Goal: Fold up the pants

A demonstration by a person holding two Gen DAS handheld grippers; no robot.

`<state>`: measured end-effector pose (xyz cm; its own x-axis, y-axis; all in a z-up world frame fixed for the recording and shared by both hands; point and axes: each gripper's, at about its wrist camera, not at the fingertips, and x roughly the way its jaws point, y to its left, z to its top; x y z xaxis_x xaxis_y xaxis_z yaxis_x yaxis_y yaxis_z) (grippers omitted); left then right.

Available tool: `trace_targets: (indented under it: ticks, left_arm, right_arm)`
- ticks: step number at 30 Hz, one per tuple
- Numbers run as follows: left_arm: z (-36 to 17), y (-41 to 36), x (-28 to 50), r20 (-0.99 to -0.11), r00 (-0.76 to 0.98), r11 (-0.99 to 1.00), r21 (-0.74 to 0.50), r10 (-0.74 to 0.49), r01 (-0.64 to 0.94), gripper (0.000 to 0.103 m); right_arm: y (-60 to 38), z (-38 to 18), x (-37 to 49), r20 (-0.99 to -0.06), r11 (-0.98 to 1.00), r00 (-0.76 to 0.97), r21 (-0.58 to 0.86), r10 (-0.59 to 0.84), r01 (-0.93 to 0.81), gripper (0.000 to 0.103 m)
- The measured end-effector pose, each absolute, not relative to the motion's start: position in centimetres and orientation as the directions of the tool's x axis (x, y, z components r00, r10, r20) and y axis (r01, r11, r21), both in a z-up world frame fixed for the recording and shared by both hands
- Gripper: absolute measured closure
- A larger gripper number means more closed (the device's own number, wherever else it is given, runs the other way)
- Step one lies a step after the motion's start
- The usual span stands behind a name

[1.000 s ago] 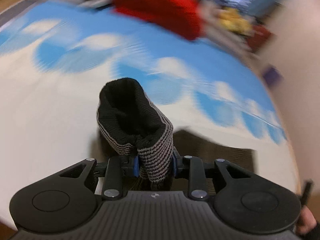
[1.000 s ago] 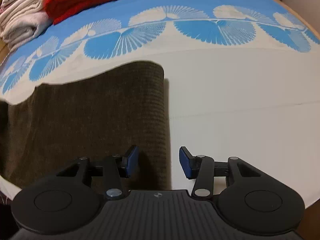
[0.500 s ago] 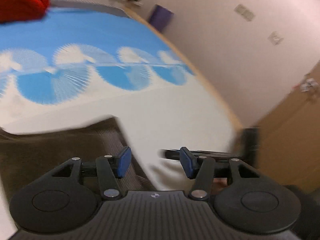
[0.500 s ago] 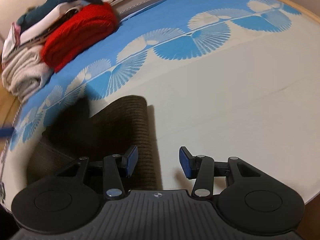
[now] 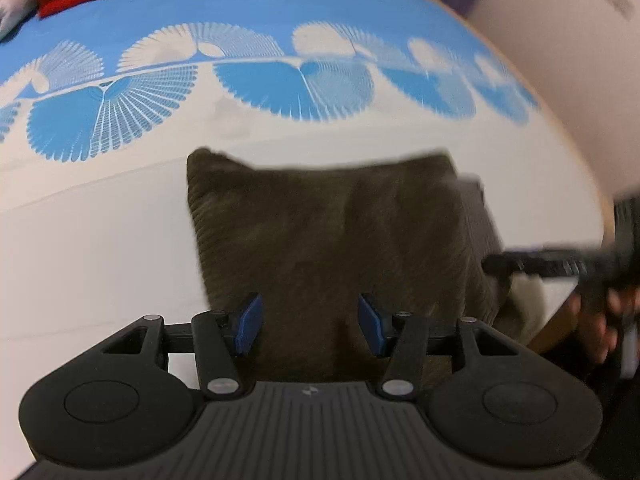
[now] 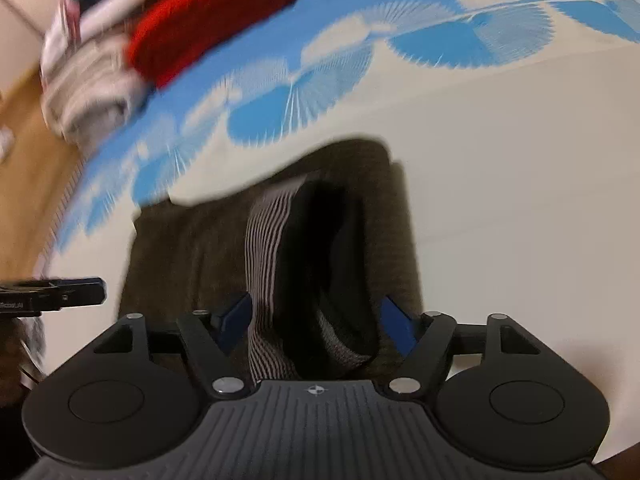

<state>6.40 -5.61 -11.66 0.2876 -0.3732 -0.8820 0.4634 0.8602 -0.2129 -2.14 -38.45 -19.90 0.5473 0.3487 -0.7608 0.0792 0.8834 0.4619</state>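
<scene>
The brown corduroy pants (image 5: 332,236) lie folded into a short rectangle on the white and blue patterned cover. My left gripper (image 5: 310,326) is open and empty over their near edge. In the right wrist view the pants (image 6: 192,248) show with a black and grey striped waistband (image 6: 308,272) bulging up between the wide-open jaws of my right gripper (image 6: 316,320); whether the pads touch it I cannot tell. The right gripper also shows blurred at the right of the left wrist view (image 5: 560,264).
A red knit garment (image 6: 208,20) and a stack of folded light clothes (image 6: 92,84) lie at the far side of the cover. The wooden bed edge (image 6: 28,168) runs along the left. A wall (image 5: 580,40) stands beyond the right edge.
My left gripper let go of the striped waistband, opened and swung over the folded pants. My right gripper moved left over the waistband and opened wider.
</scene>
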Motion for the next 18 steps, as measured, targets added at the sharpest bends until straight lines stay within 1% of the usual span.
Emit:
trace_targets:
  ticks: [2,4,6,7,8,10,12,13,15,17,18]
  left_arm:
    - [-12.9,-4.9,5.4,-0.916,0.232,0.849,-0.177,-0.327,0.497,0.045]
    - [-14.2,-4.4,4.3,-0.942,0.200,0.837,-0.126,-0.269,0.533,0.046]
    - [-15.0,-4.4,3.5,-0.957,0.193,0.818,-0.069,-0.216,0.572,0.046]
    - [-15.0,-4.3,3.4,-0.958,0.200,0.814,-0.054,-0.206,0.578,0.045]
    - [-14.6,-4.1,2.9,-0.956,0.204,0.813,-0.056,-0.210,0.579,0.046]
    - [-14.6,-3.8,3.1,-0.954,0.211,0.820,-0.057,-0.213,0.570,0.046]
    - [-14.0,-3.7,3.1,-0.947,0.239,0.822,-0.044,-0.216,0.568,0.046]
    - [-13.6,-3.7,3.0,-0.941,0.246,0.820,-0.055,-0.234,0.569,0.046]
    - [-12.9,-3.8,3.1,-0.926,0.259,0.814,-0.080,-0.274,0.575,0.046]
    - [-12.2,-4.1,2.8,-0.910,0.270,0.793,-0.097,-0.316,0.601,0.046]
    - [-11.9,-4.4,2.6,-0.904,0.271,0.783,-0.103,-0.330,0.613,0.046]
  right_arm:
    - [-37.1,-20.9,-1.2,-0.813,0.908,0.488,0.409,0.317,0.091,0.024]
    - [-36.2,-21.0,-0.6,-0.829,0.921,0.476,0.378,0.293,0.091,0.023]
    - [-35.6,-20.8,-0.3,-0.833,0.928,0.474,0.363,0.285,0.080,0.028]
    - [-35.3,-20.7,-0.2,-0.835,0.933,0.479,0.349,0.270,0.082,0.036]
    - [-35.2,-20.6,-0.4,-0.833,0.937,0.486,0.341,0.264,0.077,0.048]
    - [-35.0,-19.7,-1.0,-0.809,0.942,0.527,0.332,0.261,0.044,0.080]
    - [-35.0,-18.3,-1.7,-0.773,0.940,0.577,0.339,0.266,0.021,0.086]
    - [-35.4,-17.5,-2.2,-0.747,0.933,0.606,0.359,0.274,0.021,0.092]
    - [-36.2,-15.6,-3.4,-0.683,0.922,0.671,0.388,0.289,-0.001,0.097]
    - [-36.9,-14.1,-4.9,-0.629,0.915,0.717,0.401,0.302,-0.034,0.097]
    - [-37.2,-13.8,-5.4,-0.626,0.920,0.724,0.390,0.291,-0.033,0.097]
